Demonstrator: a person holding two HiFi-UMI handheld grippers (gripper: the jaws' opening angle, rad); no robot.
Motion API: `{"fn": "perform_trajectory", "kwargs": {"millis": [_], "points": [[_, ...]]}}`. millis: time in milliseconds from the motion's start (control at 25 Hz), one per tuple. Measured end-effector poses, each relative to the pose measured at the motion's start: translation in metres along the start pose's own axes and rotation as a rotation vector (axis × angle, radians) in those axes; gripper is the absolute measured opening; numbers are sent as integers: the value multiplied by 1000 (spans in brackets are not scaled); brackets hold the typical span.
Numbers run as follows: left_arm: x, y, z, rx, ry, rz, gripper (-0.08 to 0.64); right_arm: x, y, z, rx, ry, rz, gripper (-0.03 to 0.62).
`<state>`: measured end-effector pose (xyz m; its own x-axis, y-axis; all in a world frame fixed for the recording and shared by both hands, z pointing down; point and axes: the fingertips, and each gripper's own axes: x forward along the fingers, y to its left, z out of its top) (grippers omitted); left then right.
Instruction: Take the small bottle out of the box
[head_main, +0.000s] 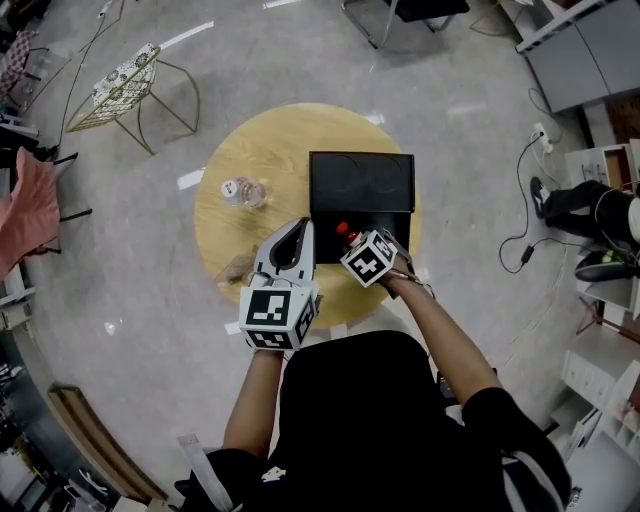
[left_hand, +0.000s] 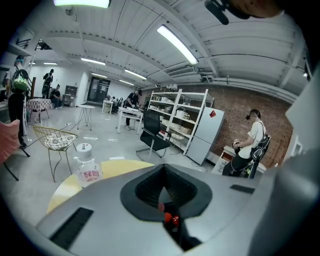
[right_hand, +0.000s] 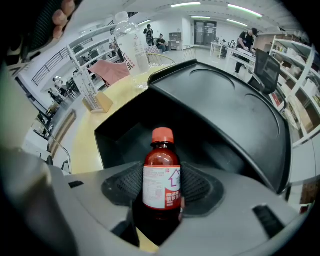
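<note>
A: What is the right gripper (right_hand: 161, 200) doing?

B: Its jaws are clamped on the small bottle (right_hand: 161, 172), one pad on each side of the label. The bottle is brown with a red cap and stands upright.

A: And the left gripper (left_hand: 165, 202)?

B: Its jaws are pressed together with nothing between them. In the head view the left gripper (head_main: 299, 228) lies just left of the right gripper (head_main: 346, 238) and points at the box.

A: Where is the small bottle (head_main: 344, 231) relative to the box?

B: At the near left part of the black box (head_main: 378, 222). The open cavity (right_hand: 117, 135) is right behind it. I cannot tell whether its base has cleared the rim.

A: And the lid?

B: The lid (head_main: 361, 181) is thrown open and lies flat on the far side.

A: What is further out?

B: A clear plastic bottle (head_main: 243, 191) with a white cap stands left of the box on the round wooden table (head_main: 250, 150). Beyond the table, a wire chair (head_main: 128, 84) stands on the grey floor.
</note>
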<state>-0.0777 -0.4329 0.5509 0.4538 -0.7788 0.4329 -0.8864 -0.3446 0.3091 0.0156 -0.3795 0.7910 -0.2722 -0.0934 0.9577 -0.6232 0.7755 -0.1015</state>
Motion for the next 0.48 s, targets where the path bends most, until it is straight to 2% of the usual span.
{"fn": "perform_trajectory", "kwargs": {"millis": [160,480], "points": [[-5,-1,2,4,-9,-3,9,-7,-1,2,-14,-11,-17,213],[-22,-11,12,30,-40,-31,9,-42,-6,21,84,-115,-58,213]]}}
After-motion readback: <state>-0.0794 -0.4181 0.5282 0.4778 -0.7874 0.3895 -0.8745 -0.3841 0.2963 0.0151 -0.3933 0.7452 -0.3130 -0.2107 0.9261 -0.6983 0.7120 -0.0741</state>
